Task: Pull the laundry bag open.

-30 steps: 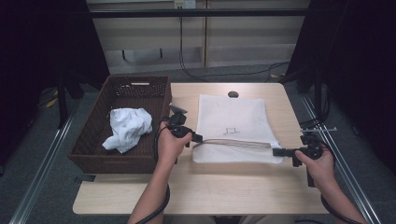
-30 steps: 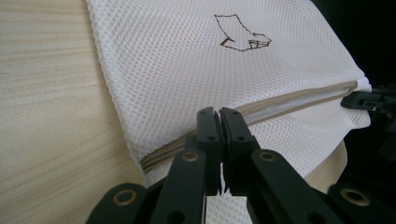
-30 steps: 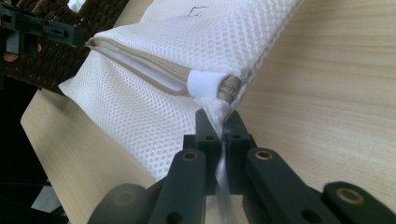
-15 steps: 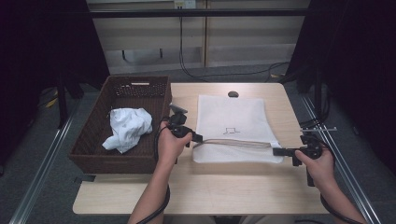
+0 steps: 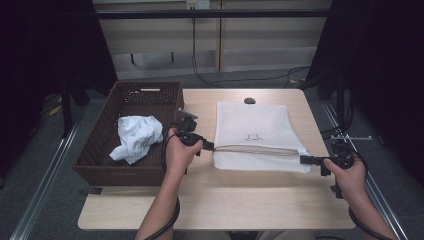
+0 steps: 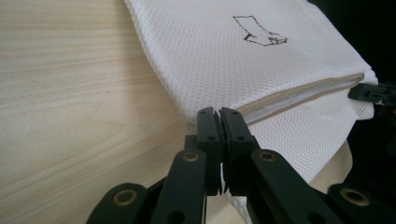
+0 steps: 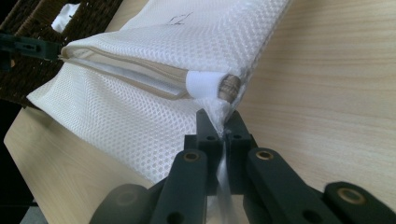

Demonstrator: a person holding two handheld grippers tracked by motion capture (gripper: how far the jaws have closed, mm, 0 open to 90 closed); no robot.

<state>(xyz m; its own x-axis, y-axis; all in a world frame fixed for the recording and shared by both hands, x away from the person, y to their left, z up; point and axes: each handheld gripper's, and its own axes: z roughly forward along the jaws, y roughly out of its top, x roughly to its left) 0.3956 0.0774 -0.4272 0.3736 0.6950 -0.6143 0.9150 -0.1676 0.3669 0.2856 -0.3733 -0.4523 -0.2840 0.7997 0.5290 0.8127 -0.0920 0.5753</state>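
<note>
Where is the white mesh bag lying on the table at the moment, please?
In the high view the white mesh bag lies on the right half of the table, right of the wicker basket, its near edge stretched between the left tool and right tool.

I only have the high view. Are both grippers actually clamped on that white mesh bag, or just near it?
Observer: Clamped. In the left gripper view the left gripper has its jaws shut on the mesh bag at one corner of the zip edge.
Operator: And the right one?
Observer: The right gripper pinches mesh fabric just below the white zip-end tab.
Operator: Is the zip open?
Observer: Partly. The right gripper view shows the zip edge gaping between the two grips, with a white inner layer visible.
</note>
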